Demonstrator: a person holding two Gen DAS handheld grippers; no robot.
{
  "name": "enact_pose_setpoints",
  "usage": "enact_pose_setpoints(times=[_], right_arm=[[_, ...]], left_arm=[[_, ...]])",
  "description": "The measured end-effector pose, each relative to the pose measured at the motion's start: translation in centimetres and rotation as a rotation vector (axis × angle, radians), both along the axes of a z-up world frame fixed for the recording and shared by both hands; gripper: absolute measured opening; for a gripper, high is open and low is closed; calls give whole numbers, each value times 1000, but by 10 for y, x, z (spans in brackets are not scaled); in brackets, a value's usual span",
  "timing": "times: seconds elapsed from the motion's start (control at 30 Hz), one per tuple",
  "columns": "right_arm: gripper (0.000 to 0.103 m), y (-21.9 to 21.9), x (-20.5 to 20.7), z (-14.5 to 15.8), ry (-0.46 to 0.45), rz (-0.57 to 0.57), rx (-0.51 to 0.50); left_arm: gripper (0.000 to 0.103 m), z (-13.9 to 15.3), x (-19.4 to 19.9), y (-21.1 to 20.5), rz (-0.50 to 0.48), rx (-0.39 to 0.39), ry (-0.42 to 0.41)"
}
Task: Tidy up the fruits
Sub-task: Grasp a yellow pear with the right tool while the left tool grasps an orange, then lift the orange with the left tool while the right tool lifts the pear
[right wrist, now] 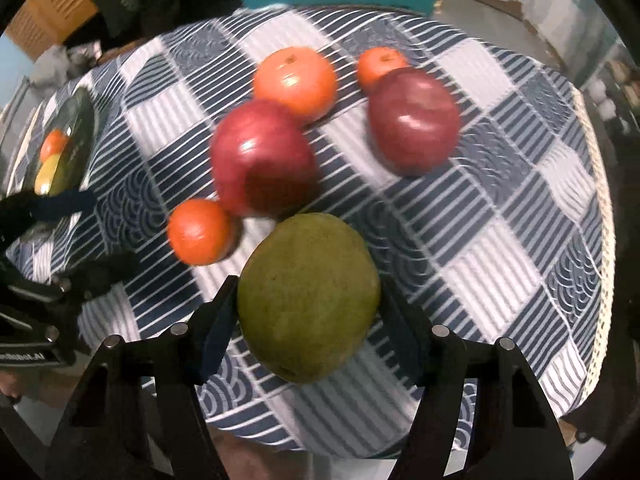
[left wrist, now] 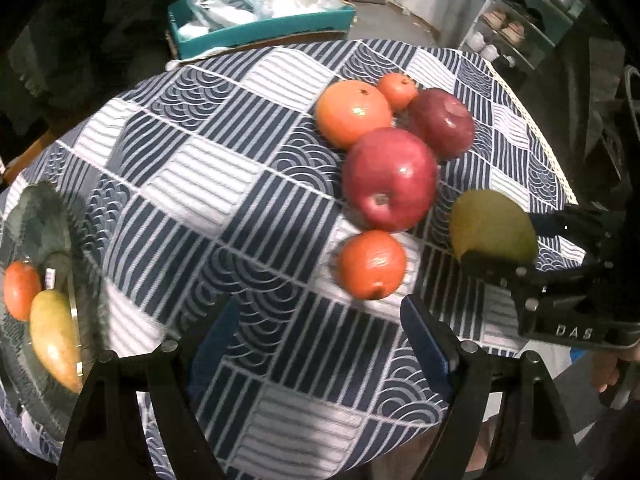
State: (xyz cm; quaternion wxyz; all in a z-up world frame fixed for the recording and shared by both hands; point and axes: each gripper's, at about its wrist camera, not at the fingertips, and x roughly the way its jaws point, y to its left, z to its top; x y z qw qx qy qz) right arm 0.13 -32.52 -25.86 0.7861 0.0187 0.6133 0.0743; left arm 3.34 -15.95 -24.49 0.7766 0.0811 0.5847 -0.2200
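Observation:
My right gripper (right wrist: pixel 306 304) is shut on a green mango (right wrist: pixel 308 296), held just above the table near its front edge; it also shows in the left wrist view (left wrist: pixel 492 224). My left gripper (left wrist: pixel 316 328) is open and empty above the cloth. Loose on the table lie two red apples (left wrist: pixel 390 178) (left wrist: pixel 442 122), a large orange (left wrist: pixel 352 112) and two small oranges (left wrist: pixel 372 264) (left wrist: pixel 397 90). A glass plate (left wrist: pixel 44 216) at the far left holds a small orange (left wrist: pixel 20 290) and a yellow mango (left wrist: pixel 54 338).
The round table wears a blue-and-white patterned cloth (left wrist: pixel 224 184). A teal box (left wrist: pixel 260 26) with plastic bags stands behind it. A shoe rack (left wrist: pixel 516 28) stands at the back right. The table edge runs close on the right (right wrist: pixel 600 200).

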Motion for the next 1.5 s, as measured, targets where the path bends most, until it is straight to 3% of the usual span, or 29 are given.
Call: enact_pose_setpoints(times=[0.3,0.5,0.6,0.67,0.7,0.77,1.07,1.5], right_arm=[[69,-36,-6,1,-63,-93,-21],[69,-37,4,-1,-78,-114,-2],[69,-40,4,2,-88,-123,3],[69,-39,6,2,-91,-126,4],[69,-39,6,2,-92,-128,5],[69,-38,6,2,-95,-127,7],[69,-33,10,10,-129,-109,-2],[69,-23,12,39,-220,-86,-22]], left_arm=[[84,-13,9,-28,-30,8,28],[82,-26,11,-37,-28,11,44],[74,-34,10,-42,-31,22,51],[63,-39,10,-44,-33,20,66],[54,-42,10,-45,-35,20,75],[48,-44,9,-45,-42,1,90],[46,-36,7,-37,-43,24,39],[46,11,8,-15,-16,-12,-59]])
